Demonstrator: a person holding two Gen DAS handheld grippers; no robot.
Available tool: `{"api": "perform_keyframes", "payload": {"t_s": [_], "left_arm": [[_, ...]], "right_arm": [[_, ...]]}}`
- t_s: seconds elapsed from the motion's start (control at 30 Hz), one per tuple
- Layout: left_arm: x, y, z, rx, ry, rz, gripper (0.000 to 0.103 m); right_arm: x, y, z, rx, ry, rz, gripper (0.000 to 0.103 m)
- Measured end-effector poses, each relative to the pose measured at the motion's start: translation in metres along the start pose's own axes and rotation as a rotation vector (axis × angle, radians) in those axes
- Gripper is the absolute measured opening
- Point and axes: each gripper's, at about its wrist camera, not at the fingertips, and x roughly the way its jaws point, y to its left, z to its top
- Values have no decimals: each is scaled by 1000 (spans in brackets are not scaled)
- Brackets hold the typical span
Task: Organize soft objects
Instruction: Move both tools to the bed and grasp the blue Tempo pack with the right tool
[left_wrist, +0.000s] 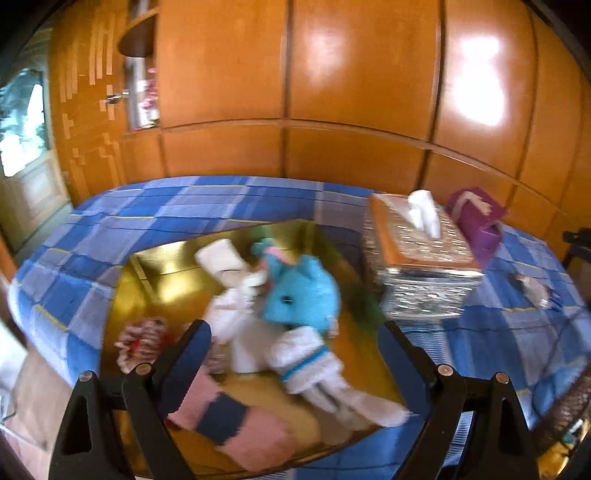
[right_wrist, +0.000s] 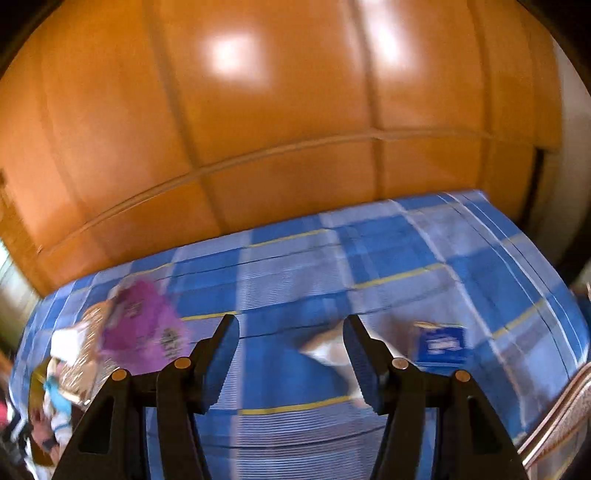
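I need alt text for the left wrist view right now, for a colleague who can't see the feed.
The open left gripper hovers over a gold tray on a blue checked bedspread, empty. The tray holds a white plush toy with a turquoise head, a pink and navy cloth and other soft items. A tissue box stands to the right, wooden wardrobe doors behind.
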Motion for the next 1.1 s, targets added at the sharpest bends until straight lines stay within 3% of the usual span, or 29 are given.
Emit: {"api": "perform_keyframes", "payload": {"t_s": [0.23,0.4,0.5,0.63,0.8,0.97,1.1], "left_arm": [[2,-46,3,110,22,-140,92],[3,-79,3,207,48,-250,92],[5,-92,2,234,62,-277,92],[12,-103,0,248,84,-297,92],[16,-113,0,272,101,-311,92],[17,-125,0,301,107,-325,92],[22,-136,-1,329,126,-330,92]], "right_arm": [[36,-70,15,61,133,-136,59],[87,-88,16,-14,362,-193,59],[92,-109,14,115,429,-166,59],[90,-135,0,344,517,-62,60],[99,-156,-15,492,531,-35,69],[111,-175,-12,609,458,-98,69],[120,-178,2,601,424,-114,69]]}}
